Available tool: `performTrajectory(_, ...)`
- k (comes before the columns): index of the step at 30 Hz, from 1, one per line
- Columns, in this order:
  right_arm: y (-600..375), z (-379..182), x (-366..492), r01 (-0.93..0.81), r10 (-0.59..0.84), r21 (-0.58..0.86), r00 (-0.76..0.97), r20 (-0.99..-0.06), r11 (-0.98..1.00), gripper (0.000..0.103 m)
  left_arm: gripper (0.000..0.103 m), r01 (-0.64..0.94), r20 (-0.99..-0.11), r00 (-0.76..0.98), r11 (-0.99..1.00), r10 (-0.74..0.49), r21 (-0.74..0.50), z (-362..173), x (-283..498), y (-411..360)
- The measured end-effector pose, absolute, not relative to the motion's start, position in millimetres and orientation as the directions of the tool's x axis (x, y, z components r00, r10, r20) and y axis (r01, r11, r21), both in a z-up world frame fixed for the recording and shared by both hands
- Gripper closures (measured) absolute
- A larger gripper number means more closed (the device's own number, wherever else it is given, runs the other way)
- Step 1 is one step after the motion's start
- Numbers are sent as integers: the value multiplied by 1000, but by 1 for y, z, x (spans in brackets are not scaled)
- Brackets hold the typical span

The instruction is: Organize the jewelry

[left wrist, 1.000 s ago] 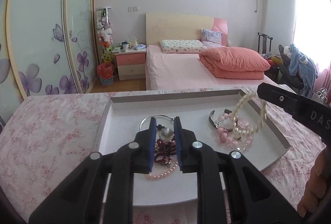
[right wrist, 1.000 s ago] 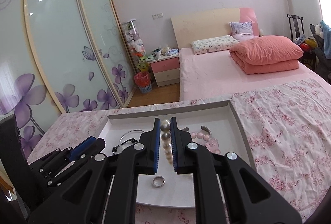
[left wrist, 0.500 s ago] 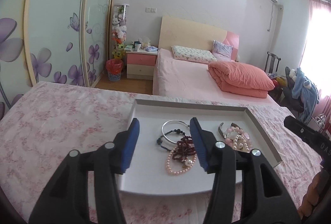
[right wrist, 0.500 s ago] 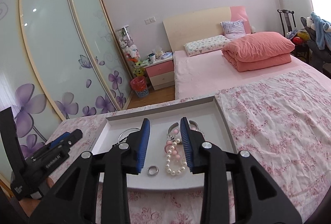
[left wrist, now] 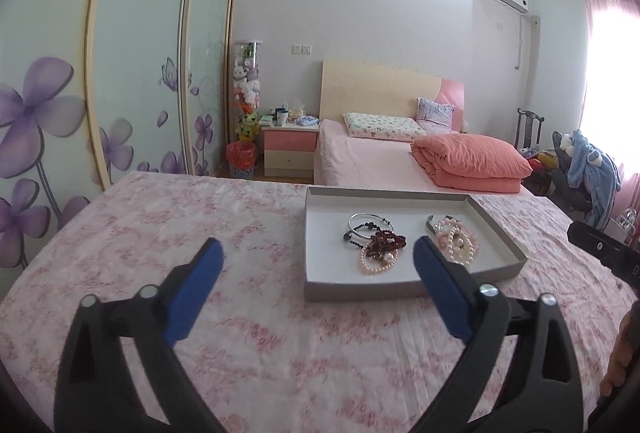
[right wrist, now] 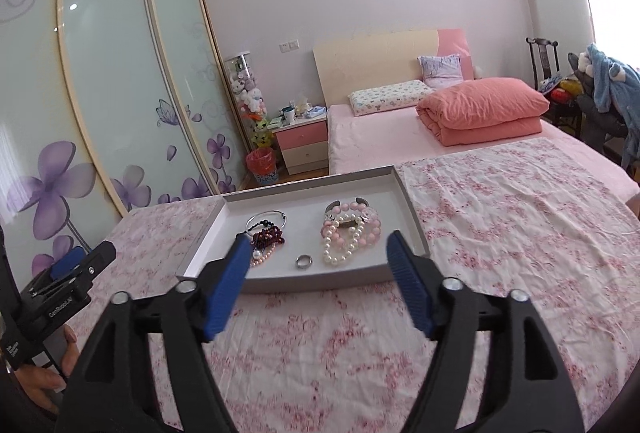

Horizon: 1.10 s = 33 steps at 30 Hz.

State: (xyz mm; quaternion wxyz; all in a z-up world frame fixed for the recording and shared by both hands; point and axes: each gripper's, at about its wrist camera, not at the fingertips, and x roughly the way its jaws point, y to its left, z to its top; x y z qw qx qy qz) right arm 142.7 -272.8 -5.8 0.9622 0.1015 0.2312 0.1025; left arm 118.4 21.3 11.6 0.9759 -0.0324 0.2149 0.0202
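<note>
A shallow grey tray [left wrist: 496, 229] [right wrist: 412, 217] lies on the pink floral cloth. In it lie a silver bangle [left wrist: 370, 223] [right wrist: 267, 218], dark red beads [left wrist: 386, 243] [right wrist: 269, 235], a pink pearl strand [left wrist: 376, 265], a white pearl bracelet [right wrist: 344, 247] [left wrist: 460, 247], pink beads [right wrist: 372, 233] and a silver ring [right wrist: 303, 261]. My left gripper [left wrist: 318, 259] is open and empty, held back from the tray's near left corner. My right gripper [right wrist: 316, 249] is open and empty, held back from the tray's near edge.
The floral cloth [left wrist: 200, 217] [right wrist: 520, 217] covers the surface around the tray. Behind stand a pink bed [left wrist: 380, 157], a nightstand [left wrist: 290, 149], a red bin [left wrist: 241, 161] and sliding wardrobe doors [left wrist: 120, 73]. The right gripper's body [left wrist: 604, 253] shows at the right.
Both grippers were shut on jewelry over the tray a second ago. They have opened wide, left the pieces in the tray and drawn back toward me.
</note>
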Motion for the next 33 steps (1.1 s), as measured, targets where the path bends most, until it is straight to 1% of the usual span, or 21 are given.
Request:
performTrajectory(1, -272, -5, 137, -152, 241, 235, 877, -417, 960, 11, 4, -53, -414, 910, 998, 33, -37, 12, 113, 19)
performTrajectory(4, -270, -5, 125, -160, 236, 214, 886, -400, 964, 2, 4, -50, -403, 914, 999, 46, 0, 8, 97, 14)
performTrajectory(8, -264, -8, 113, -175, 227, 164, 891, -393, 971, 2, 4, -48, -421, 906, 999, 37, -14, 2, 84, 12)
performTrajectory(13, -258, -12, 92, -169, 201, 117, 913, -356, 979, 2, 4, -62, -406, 912, 998, 52, -10, 0, 65, 9)
performTrajectory(21, -265, -19, 66, -164, 203, 145, 927, -314, 976, 2, 4, -79, -375, 925, 997, 67, -18, 3, 39, 9)
performTrajectory(33, -264, -24, 59, -162, 197, 137, 932, -304, 977, 2, 4, -76, -360, 931, 997, 59, -33, 2, 23, 7)
